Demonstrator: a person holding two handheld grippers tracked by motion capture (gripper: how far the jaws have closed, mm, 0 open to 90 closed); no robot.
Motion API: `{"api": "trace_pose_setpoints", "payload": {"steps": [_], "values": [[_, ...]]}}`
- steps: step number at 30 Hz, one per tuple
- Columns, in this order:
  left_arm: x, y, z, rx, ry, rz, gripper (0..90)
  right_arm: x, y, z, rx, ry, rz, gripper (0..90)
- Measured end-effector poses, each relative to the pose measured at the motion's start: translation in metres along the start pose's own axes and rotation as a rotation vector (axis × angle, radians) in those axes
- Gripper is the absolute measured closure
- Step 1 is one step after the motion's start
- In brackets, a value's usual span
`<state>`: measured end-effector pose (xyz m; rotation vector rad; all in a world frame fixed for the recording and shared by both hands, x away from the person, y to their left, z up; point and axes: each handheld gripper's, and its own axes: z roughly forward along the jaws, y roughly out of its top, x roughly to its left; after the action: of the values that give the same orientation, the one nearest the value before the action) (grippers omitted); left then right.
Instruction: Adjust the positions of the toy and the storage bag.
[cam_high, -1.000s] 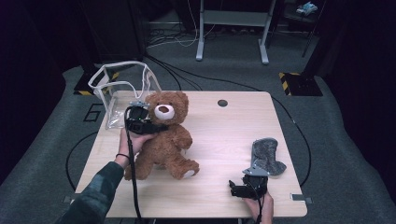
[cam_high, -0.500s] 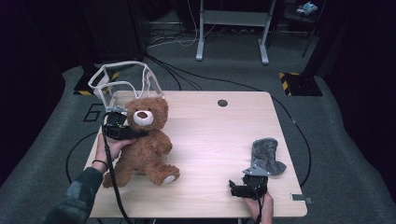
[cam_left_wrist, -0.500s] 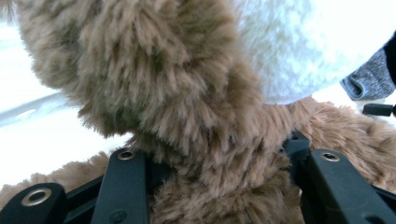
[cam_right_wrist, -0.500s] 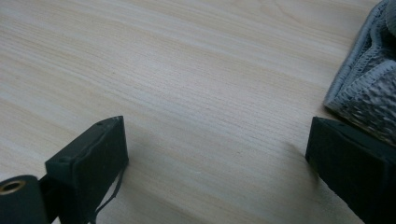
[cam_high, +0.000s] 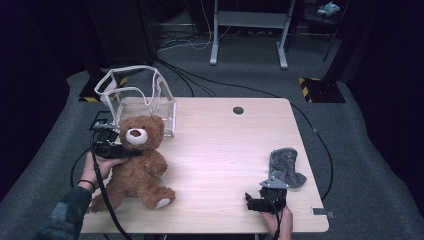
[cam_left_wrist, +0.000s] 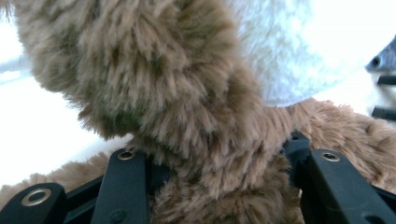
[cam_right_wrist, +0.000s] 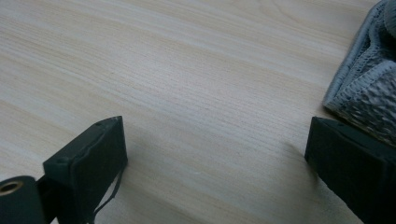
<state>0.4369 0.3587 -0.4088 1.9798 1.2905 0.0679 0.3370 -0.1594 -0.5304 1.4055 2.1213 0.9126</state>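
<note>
**Brown teddy bear gripped at the neck near the counter's left edge**

The teddy bear (cam_high: 137, 167) sits close to the left edge of the pale wooden counter (cam_high: 220, 150), roughly midway between its near and far corners, leaning a little towards that edge. Its fur is shaggy and mid-brown, with darker tips that show clearly in the left gripper view (cam_left_wrist: 177, 93). The muzzle is a round white patch with a small dark nose, and the sole of one foot is white as well. Its legs stretch towards the near edge, one foot pointing to the near left corner and the other lying further in on the counter.

The left claw (cam_high: 112, 149) is clenched on the teddy bear at the neck, just under the head; in its own view the two black jaws stand on either side of the fur, which bulges up between them. A person's hand (cam_high: 97, 165) holds that claw from the counter's left side.

Just behind the bear's head, at the far left corner, stands a clear plastic bag (cam_high: 142, 97) with white handles, upright and open at the top.

The right claw (cam_high: 252, 204) rests near the near right corner, its jaws spread apart over bare wood with nothing between them. A grey cloth piece (cam_high: 286, 167) lies just beyond it, near the right edge.
</note>
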Motion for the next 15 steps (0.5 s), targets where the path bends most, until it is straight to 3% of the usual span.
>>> {"api": "trace_pose_setpoints", "payload": {"steps": [3,9,12,13,14,15], "values": [[0.009,-0.009,-0.001,0.031,0.017,-0.012,51.0,0.000,0.000,0.000,0.000,0.000,0.000,4.8],[0.027,-0.024,0.007,0.062,-0.009,-0.062,48.4,0.000,0.000,0.000,-0.001,-0.001,0.003,4.8],[0.032,-0.025,0.015,0.082,0.016,-0.063,45.1,0.001,0.000,0.000,0.000,0.001,0.008,4.8],[0.033,-0.026,0.018,0.101,0.035,-0.053,43.1,0.000,0.001,0.000,0.001,0.022,-0.027,4.8],[0.035,-0.026,0.021,0.126,0.056,-0.034,42.0,0.000,0.001,0.001,0.005,0.032,-0.027,4.8],[0.036,-0.027,0.024,0.121,0.055,-0.053,40.6,0.001,0.002,0.001,0.004,0.031,-0.030,4.7]]}}
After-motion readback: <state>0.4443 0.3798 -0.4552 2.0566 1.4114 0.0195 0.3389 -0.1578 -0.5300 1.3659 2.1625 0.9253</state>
